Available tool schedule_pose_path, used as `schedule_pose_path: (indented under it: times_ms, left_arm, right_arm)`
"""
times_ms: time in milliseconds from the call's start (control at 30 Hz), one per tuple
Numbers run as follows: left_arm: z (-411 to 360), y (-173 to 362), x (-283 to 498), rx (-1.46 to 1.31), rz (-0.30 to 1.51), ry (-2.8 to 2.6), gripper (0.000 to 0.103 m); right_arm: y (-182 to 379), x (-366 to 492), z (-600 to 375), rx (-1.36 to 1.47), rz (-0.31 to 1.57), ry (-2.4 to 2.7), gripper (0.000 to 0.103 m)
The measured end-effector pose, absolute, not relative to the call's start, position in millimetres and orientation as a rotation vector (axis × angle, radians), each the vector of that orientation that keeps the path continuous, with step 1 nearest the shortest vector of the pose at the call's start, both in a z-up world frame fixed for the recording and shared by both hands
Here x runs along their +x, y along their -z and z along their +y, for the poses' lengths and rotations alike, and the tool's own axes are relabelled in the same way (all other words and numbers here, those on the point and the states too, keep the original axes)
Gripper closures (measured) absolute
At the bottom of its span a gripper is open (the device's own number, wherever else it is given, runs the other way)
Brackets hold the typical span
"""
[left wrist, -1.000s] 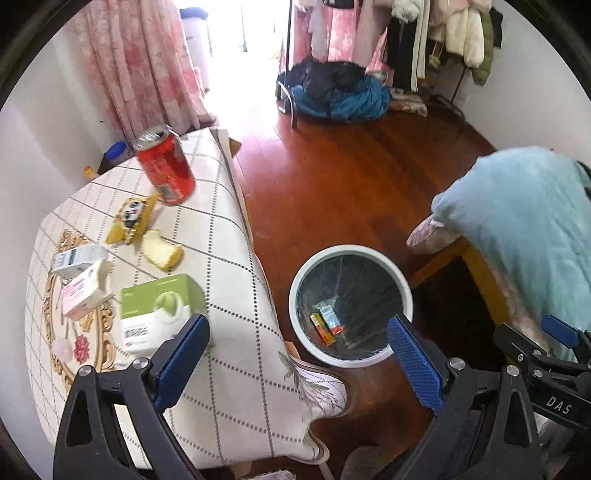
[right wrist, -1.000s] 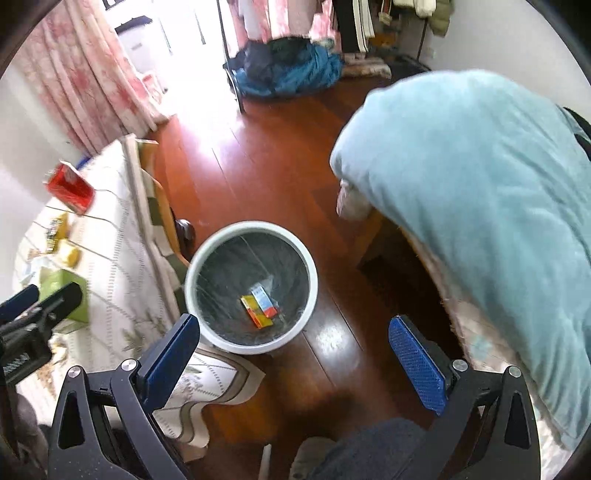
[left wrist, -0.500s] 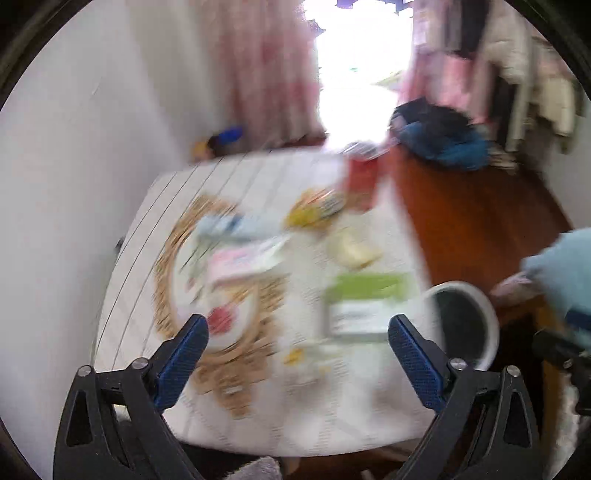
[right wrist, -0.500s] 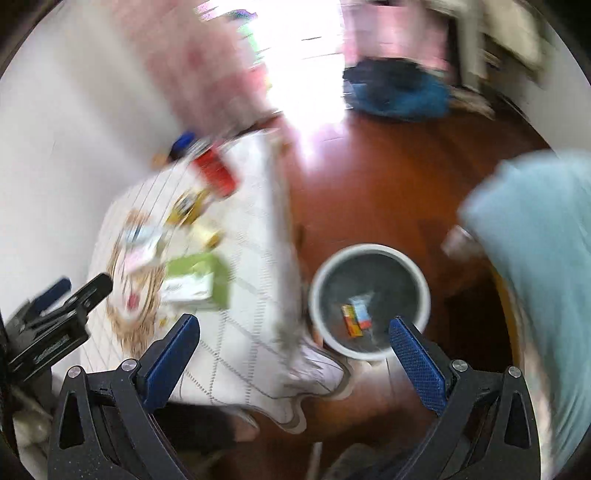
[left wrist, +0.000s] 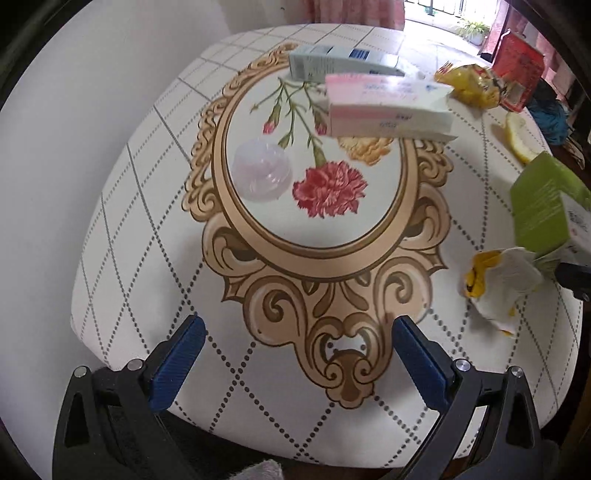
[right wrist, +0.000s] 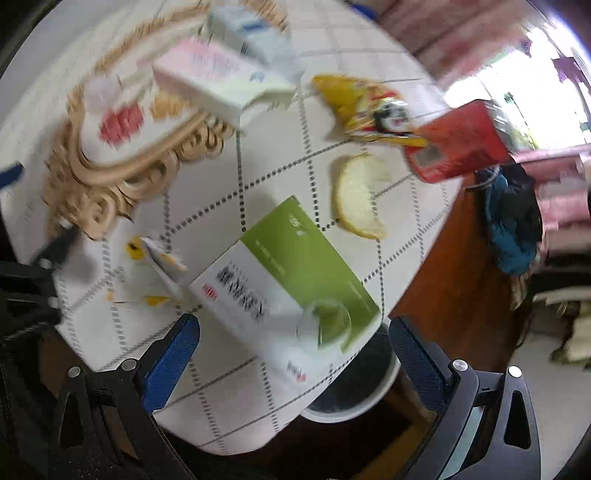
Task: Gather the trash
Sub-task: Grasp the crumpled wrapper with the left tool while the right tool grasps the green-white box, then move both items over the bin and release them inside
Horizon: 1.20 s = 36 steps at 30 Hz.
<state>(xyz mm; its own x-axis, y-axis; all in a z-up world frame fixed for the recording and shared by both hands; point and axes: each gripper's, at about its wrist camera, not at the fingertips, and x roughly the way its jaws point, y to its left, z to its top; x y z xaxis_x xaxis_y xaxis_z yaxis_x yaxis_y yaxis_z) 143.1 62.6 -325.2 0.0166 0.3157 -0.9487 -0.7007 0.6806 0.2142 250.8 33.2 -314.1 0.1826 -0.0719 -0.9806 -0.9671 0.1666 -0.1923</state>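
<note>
Trash lies on a patterned tablecloth (left wrist: 155, 258). In the left wrist view I see a clear plastic cup (left wrist: 261, 173), a pink box (left wrist: 388, 107), a pale blue box (left wrist: 340, 64), a yellow snack wrapper (left wrist: 469, 86), a red can (left wrist: 517, 68), a peel (left wrist: 517, 136), a green box (left wrist: 546, 206) and crumpled white-yellow paper (left wrist: 498, 291). My left gripper (left wrist: 295, 362) hangs open over the table's near edge, empty. My right gripper (right wrist: 291, 350) is open above the green box (right wrist: 291, 273), with nothing between its fingers. The white bin (right wrist: 354, 384) peeks out below the table edge.
A white wall (left wrist: 55, 110) borders the table on the left. Beyond the table's right side are a wooden floor (right wrist: 443, 266), a blue bundle (right wrist: 513, 225) and pink curtains (right wrist: 443, 29). The right wrist view is motion-blurred. The left gripper's black frame (right wrist: 33, 284) shows at its left edge.
Both grippers swung from over the bin and floor to above the table. The views rolled, and the trash on the cloth now fills both frames. Both stayed open.
</note>
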Motion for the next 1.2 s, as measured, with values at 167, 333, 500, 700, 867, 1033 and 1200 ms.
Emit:
schedule_pose_path:
  times_ms: [167,333,500,700,867,1033,1200]
  left_arm:
    - [69,323,140,-0.389,1.317,-0.813,0.000]
    - [74,314,142,-0.418,1.304,-0.763,0.000]
    - [50,294,161,-0.433,1.223,-0.614,0.000]
    - [27,311,209,-0.406,1.282,-0.436,0.003]
    - [10,319,228,-0.290,1.310,-0.429,0.053]
    - [5,315,217,-0.283,1.285,-0.455,0.054]
    - [5,312,195,-0.283,1.270,-0.497,0.054]
  right_arm:
    - [334,262,43,-1.172,1.215,-0.916,0.001]
    - [319,295,13,-0.792,1.404,-0.812,0.003]
    - [306,309,-54,-0.450,1.469,-0.675,0.008]
    - [316,313,-113,-0.189,1.503,-0.619,0.010]
    - [312,312,-126,-0.117,1.494,-0.582,0.011]
    - [310,313,-133,-0.087,1.488,-0.576,0.012]
    - [314,309,-127,-0.126,1.470,-0.581,0.012]
